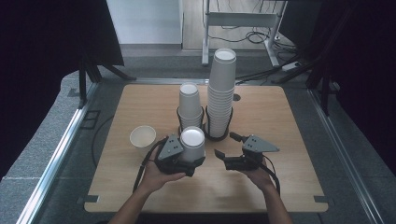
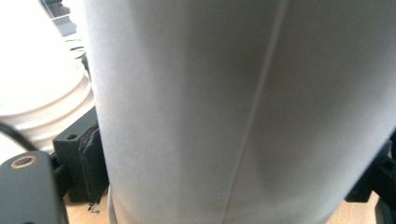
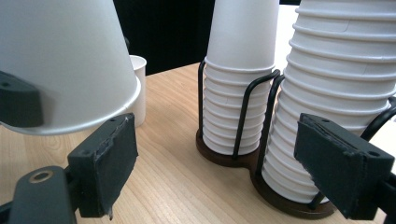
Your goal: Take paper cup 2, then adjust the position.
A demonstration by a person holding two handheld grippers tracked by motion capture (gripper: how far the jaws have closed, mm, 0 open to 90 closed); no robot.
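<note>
Cup (image 1: 192,142) is pinched, inverted, between the left gripper (image 1: 189,163) jaws. Right gripper (image 1: 224,145) is held spread and empty, just beside it.

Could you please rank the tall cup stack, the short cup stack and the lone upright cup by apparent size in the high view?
1. Tall cup stack, clearly largest.
2. Short cup stack.
3. Lone upright cup, smallest, though it sits slightly nearer the camera.
</note>
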